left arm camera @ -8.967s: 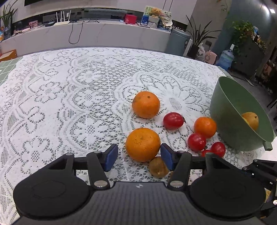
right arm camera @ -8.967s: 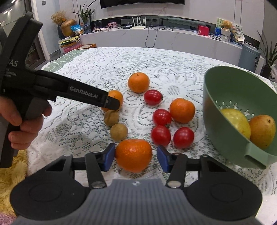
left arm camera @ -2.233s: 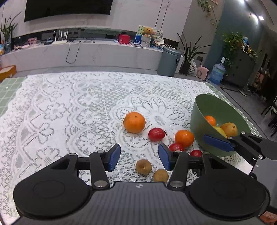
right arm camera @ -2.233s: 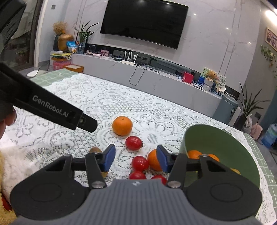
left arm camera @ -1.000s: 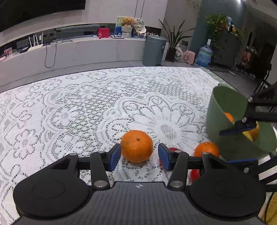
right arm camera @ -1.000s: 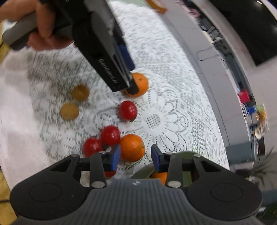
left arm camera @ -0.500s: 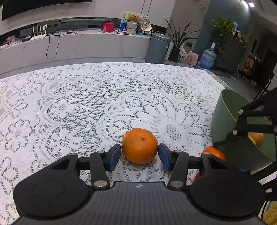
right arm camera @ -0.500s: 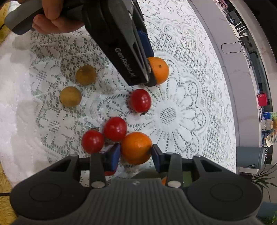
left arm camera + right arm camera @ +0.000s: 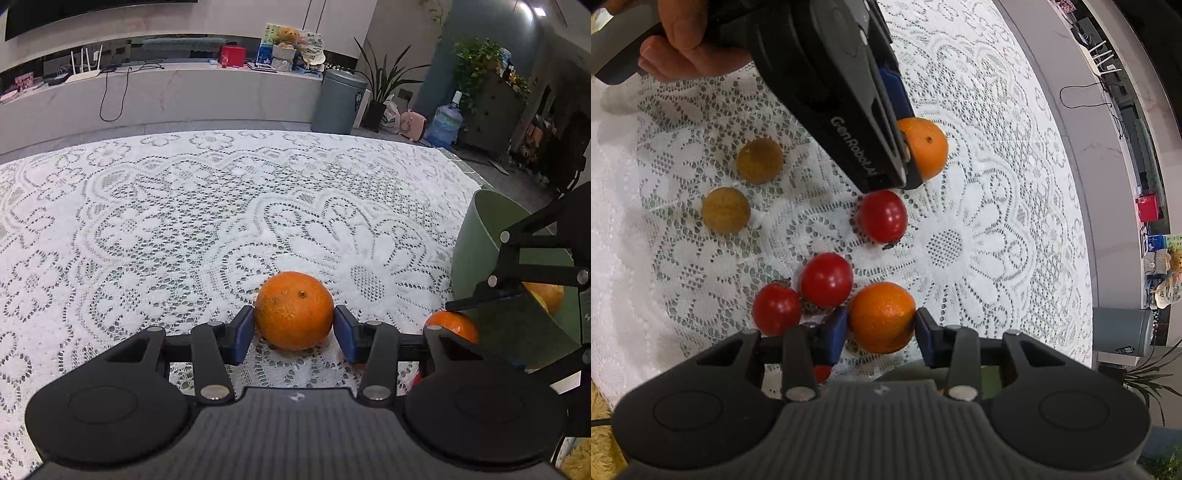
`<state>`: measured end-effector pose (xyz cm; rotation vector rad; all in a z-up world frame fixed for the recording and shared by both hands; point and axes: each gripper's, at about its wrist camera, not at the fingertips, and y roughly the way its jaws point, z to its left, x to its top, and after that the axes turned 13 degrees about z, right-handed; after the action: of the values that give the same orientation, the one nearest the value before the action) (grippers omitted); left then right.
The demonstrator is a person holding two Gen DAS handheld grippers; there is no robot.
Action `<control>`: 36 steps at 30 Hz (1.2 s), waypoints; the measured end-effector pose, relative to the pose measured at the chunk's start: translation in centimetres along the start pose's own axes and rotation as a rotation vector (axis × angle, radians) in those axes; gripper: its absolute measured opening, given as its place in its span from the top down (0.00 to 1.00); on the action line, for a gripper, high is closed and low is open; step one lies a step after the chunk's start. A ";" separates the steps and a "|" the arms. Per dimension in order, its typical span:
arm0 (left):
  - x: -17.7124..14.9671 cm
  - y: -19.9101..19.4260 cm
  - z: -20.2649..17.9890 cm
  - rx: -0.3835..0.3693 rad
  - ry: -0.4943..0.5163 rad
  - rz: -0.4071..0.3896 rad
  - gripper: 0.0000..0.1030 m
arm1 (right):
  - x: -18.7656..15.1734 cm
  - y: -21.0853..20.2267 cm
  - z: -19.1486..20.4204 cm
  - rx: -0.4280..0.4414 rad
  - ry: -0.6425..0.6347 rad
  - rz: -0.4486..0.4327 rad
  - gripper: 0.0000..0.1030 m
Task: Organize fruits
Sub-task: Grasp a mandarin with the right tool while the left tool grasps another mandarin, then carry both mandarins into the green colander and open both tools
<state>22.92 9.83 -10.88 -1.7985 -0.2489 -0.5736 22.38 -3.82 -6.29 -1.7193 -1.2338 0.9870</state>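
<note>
An orange (image 9: 294,310) rests on the lace cloth between the blue pads of my left gripper (image 9: 294,321). The jaws are closing and the pads touch both its sides. From above, the right wrist view shows the same orange (image 9: 929,147) half hidden by the left gripper (image 9: 903,144). A smaller orange (image 9: 881,317) lies on the cloth beside the green bowl (image 9: 480,229). My right gripper (image 9: 881,326) points steeply down with its pads against both sides of that orange. Several red tomatoes (image 9: 882,216) lie close to its left pad.
Two brown round fruits (image 9: 759,160) lie left of the tomatoes. The bowl holds an orange (image 9: 546,295) and a yellow fruit, partly hidden by the right gripper's fingers (image 9: 487,297). A hand (image 9: 683,40) holds the left gripper. Open lace cloth stretches beyond the fruit.
The left jaws have narrowed until the pads meet the orange. The right gripper has sunk over the smaller orange, which now fills the gap between its pads.
</note>
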 end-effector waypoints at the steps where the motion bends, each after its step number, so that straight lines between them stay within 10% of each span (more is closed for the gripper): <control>1: 0.0 0.0 -0.1 0.003 0.003 -0.001 0.50 | 0.0 0.0 0.1 -0.002 0.003 0.001 0.65; 36: -1.0 -9.5 -8.4 -0.109 0.108 -0.204 0.50 | -6.7 -8.8 -1.6 -0.111 0.306 -0.158 0.65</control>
<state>15.68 4.86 -1.67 -1.8522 -0.3350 -0.8402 19.24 -8.64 3.34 -1.7504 -1.2173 0.5482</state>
